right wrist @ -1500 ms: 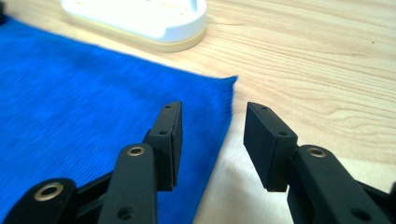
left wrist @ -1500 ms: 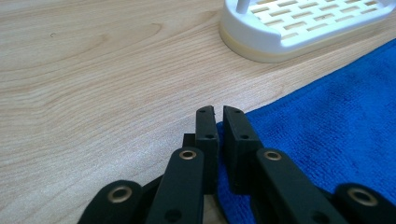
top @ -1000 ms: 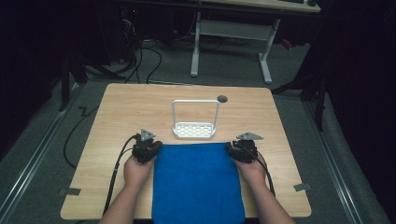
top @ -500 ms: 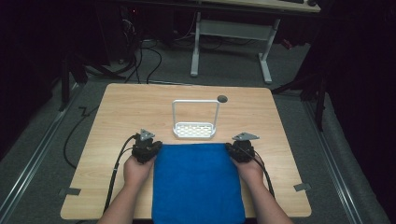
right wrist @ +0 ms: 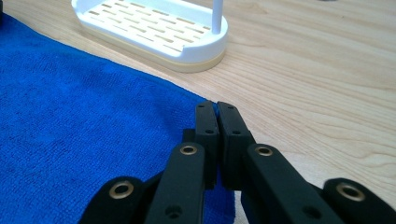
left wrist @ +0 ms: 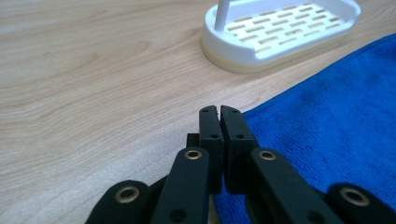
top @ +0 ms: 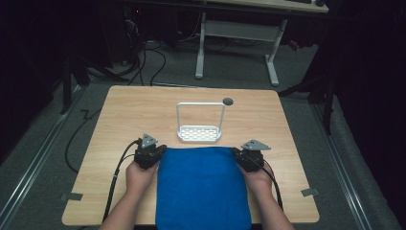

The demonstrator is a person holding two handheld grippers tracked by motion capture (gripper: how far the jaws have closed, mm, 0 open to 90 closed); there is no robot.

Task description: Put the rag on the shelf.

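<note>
Both grippers, left gripper (top: pixel 154 152) and right gripper (top: pixel 245 156), are pinching the blue cloth's (top: pixel 203 189) far corners, jaws closed; lifting evenly should be keeping it flat.

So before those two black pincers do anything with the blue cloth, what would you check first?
1. Left gripper at the blue terry cloth's far left corner: ok.
2. Right gripper at the far right corner: ok.
3. Jaws closed, both: ok.
4. Cloth actually pinched between them: cannot tell.
5. White slotted plastic rack apart from the cloth: ok.
6. Cloth flat on the wooden table: ok.
</note>
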